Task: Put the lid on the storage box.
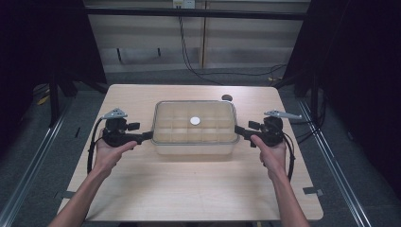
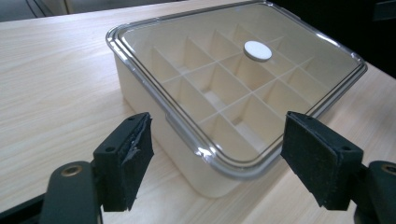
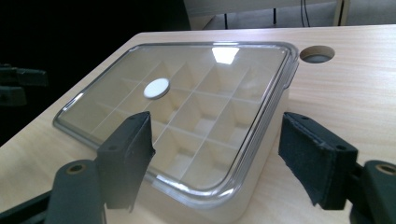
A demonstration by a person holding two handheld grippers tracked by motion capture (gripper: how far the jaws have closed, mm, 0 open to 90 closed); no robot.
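Here, a lidded divider box (image 1: pixel 195 127) on the tabletop (image 1: pixel 142 189) is flanked by the left gripper (image 1: pixel 147 136) and right gripper (image 1: pixel 239 130); fingers wide, empty. Both short ends are best gripped evenly together.

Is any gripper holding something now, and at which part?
Nothing is held: left gripper and right gripper stand open at opposite ends of the lidded box.

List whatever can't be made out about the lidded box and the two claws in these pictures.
- Compartment box: whether its cells hold anything; in the high view the glare on the clear lid hides the floors.
- White round spot on the lid: knob or sticker, too small to tell.
- Left claw: its own view cuts off the body at the bottom edge.
- Right claw: likewise.
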